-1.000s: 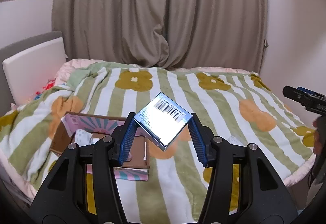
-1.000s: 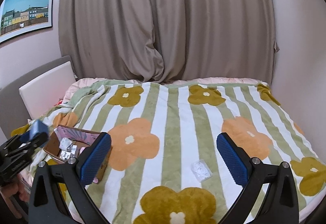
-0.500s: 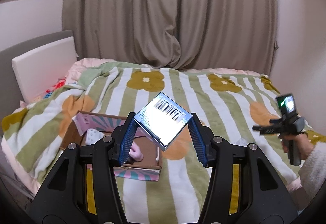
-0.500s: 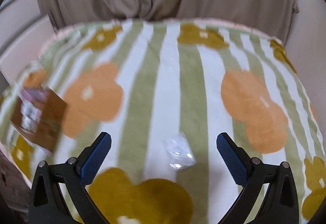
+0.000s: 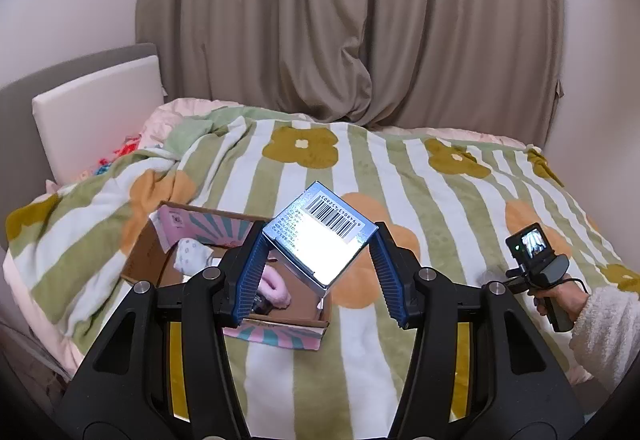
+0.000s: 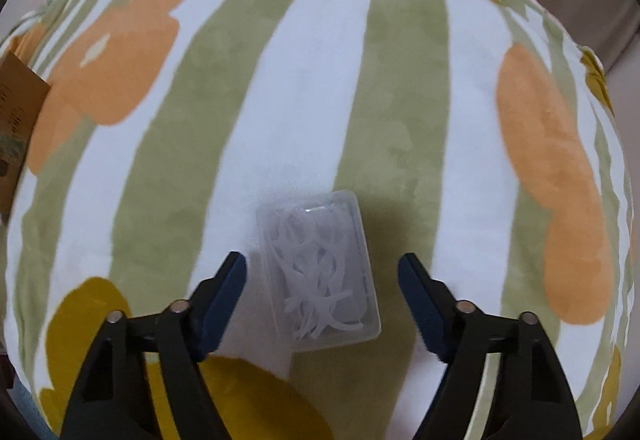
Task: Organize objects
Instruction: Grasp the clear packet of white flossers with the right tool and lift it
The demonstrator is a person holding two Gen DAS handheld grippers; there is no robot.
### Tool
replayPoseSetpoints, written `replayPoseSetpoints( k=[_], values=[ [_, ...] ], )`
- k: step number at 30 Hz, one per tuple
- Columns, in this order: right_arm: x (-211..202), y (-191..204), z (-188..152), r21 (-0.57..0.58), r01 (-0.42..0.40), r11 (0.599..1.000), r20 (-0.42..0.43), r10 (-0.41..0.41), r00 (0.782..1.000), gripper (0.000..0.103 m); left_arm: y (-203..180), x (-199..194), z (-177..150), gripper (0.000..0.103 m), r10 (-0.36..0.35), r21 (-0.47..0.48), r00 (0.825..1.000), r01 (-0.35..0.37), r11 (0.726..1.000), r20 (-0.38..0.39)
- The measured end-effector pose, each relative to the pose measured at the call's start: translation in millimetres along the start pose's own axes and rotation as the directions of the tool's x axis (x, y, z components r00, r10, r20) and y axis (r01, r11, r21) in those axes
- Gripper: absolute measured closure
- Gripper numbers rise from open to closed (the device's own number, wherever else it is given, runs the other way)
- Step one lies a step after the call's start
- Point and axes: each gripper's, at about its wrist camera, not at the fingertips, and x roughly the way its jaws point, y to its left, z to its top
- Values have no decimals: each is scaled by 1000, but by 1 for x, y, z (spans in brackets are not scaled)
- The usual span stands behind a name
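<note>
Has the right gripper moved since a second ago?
Yes. The right gripper dropped toward the striped flower blanket, jaws just closing around the clear plastic case, not touching.

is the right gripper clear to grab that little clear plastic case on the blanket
Probably yes. The clear plastic case lies alone on the blanket, already between the right gripper fingers, whose jaws have just been closing but don't touch it yet. Nothing blocks it.
</note>
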Motion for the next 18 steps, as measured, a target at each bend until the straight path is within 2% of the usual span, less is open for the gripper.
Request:
replayPoseSetpoints(
  k=[3,12,18],
  values=[
    [11,-1,-1,-12,-11,1000,-35,10,999,49,0,3,0,54,7,1,1000,-7,1000,-5],
    [7,-7,-8,-15,0,1000,-10,0,1000,52,1,6,-1,54,5,-5,1000,-5,1000,-17],
    [-28,-9,-7,44,-16,999,66,13,998,52,5,7,-3,54,-8,-12,1000,8,1000,-20]
  ],
)
